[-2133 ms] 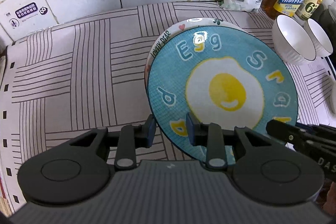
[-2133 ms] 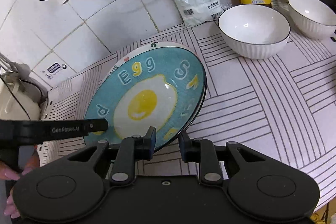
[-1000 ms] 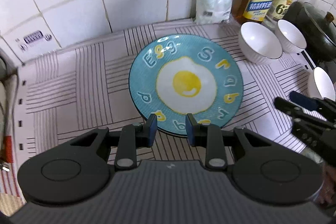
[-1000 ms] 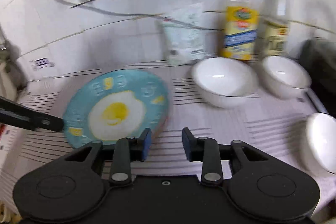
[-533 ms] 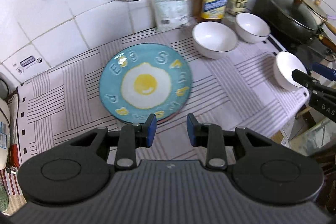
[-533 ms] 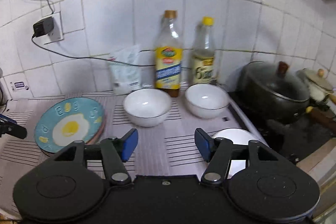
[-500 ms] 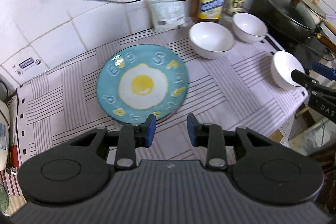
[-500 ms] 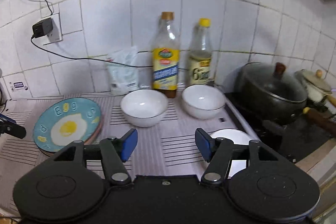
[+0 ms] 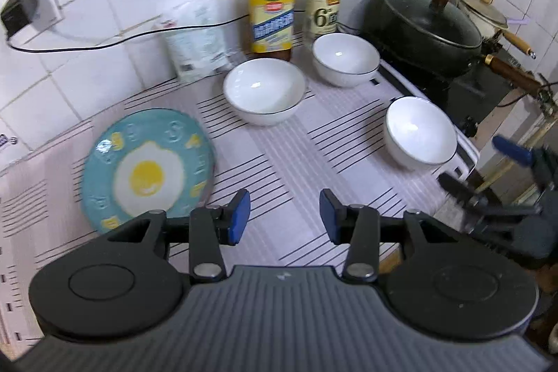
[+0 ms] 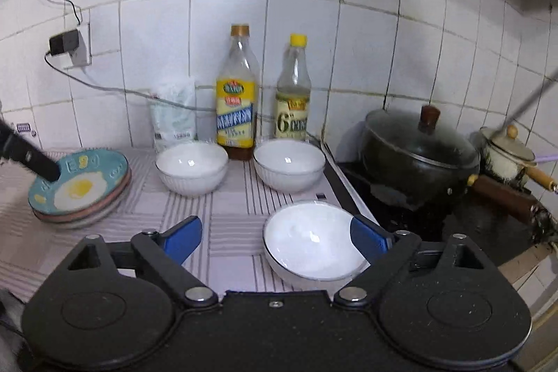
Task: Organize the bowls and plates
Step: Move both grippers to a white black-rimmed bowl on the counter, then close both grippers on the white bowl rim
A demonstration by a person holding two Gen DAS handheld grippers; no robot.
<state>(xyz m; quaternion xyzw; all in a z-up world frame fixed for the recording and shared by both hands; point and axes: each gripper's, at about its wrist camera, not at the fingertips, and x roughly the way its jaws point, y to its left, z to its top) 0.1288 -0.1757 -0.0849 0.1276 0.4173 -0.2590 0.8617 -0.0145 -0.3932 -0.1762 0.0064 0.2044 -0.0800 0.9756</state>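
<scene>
Right wrist view: right gripper (image 10: 275, 241) jaws opening beside near bowl (image 10: 310, 244).

Plate (image 9: 146, 162): teal, fried-egg motif with yellow yolk, pale and yellow lettering. Bowls (image 9: 265, 93): white, dark rim line. Counter (image 9: 279, 169) cover: white with black stripe blocks. Fingers (image 9: 240, 220): black with blue pads. Pot (image 10: 418, 156): black. Wall tiles (image 10: 226, 23): white.

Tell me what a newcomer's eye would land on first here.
First the blue fried-egg plate, topping a stack of plates at the counter's left end. Next, three white bowls: two before the bottles and a third nearer, in front of the right gripper, whose jaws are opening. A lidded black pot sits on the stove at right.
</scene>
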